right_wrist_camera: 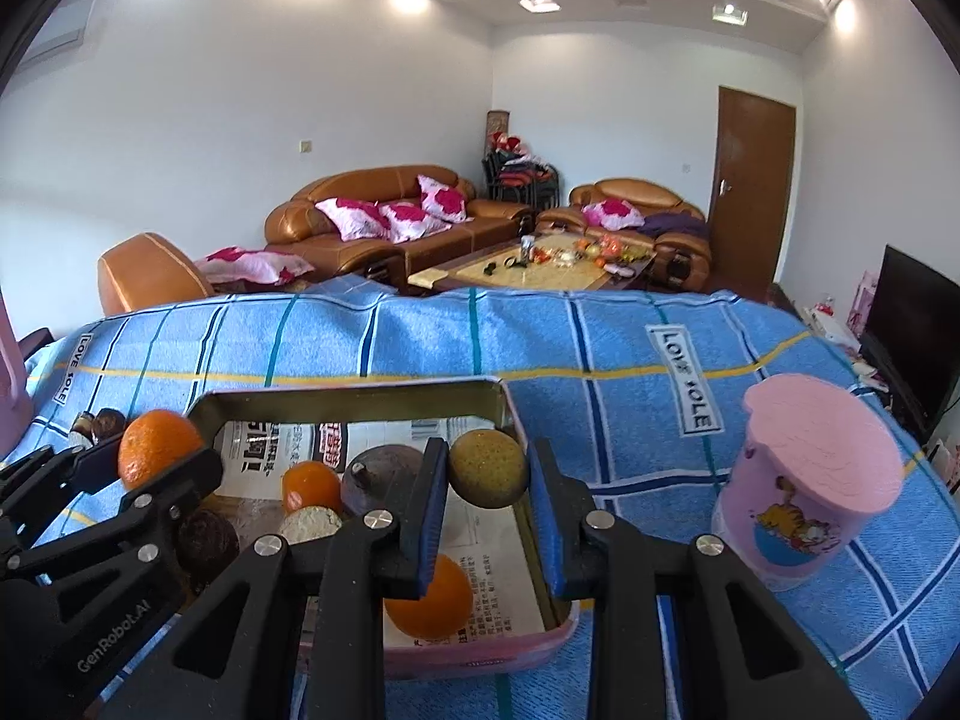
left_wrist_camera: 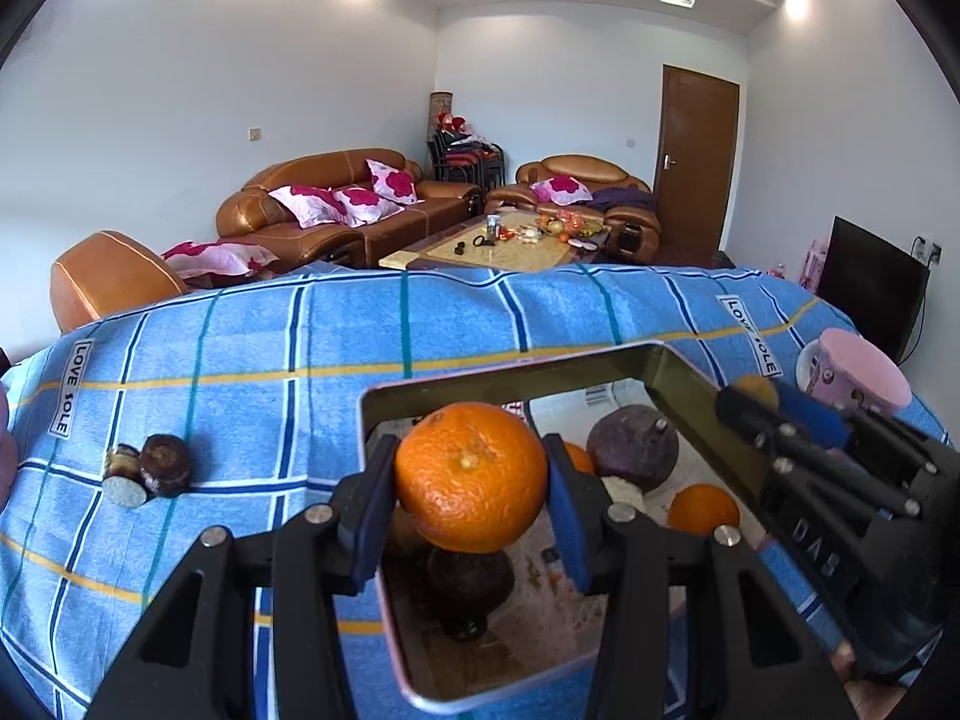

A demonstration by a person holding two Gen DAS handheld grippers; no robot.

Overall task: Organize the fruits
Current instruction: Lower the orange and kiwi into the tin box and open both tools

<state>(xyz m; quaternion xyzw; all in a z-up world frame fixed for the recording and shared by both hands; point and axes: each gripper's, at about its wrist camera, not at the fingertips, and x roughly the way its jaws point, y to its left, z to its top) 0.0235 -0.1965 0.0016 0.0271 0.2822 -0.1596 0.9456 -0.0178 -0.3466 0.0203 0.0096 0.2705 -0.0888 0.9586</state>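
Left wrist view: the left gripper (left_wrist_camera: pixel 471 477) is held level above the rectangular metal tin tray (left_wrist_camera: pixel 510 373), fingers pointing forward. A round orange mandarin (left_wrist_camera: pixel 471 476) is clamped between its blue pads (left_wrist_camera: pixel 564 516), clear of the tray floor. Beneath it a dark wrinkled brown fruit (left_wrist_camera: pixel 471 579) lies in the tray. Further back in the tray a dull purple round fruit with a stem (left_wrist_camera: pixel 630 447) and a second small orange (left_wrist_camera: pixel 703 509) are seen. The tray rests on a blue checked cloth with yellow stripes (left_wrist_camera: pixel 252 360). Two dark brown fruit pieces (left_wrist_camera: pixel 150 471) lie on the cloth, well to the left of the tray. The right gripper (left_wrist_camera: pixel 774 414) enters from the right, angled over the tray's far right corner.

Right wrist view: the right gripper (right_wrist_camera: pixel 487 476) is held over the tray's (right_wrist_camera: pixel 360 397) right half, closed on a yellowish-green speckled round fruit (right_wrist_camera: pixel 487 476), which is suspended above the newspaper lining (right_wrist_camera: pixel 276 441). An orange (right_wrist_camera: pixel 429 600) lies below on the lining. A pink lidded plastic tub with a cartoon print (right_wrist_camera: pixel 810 480) stands on the cloth (right_wrist_camera: pixel 600 336) to the right, apart from the tray. The left gripper (right_wrist_camera: pixel 156 459) is seen at the left with its mandarin (right_wrist_camera: pixel 157 455).
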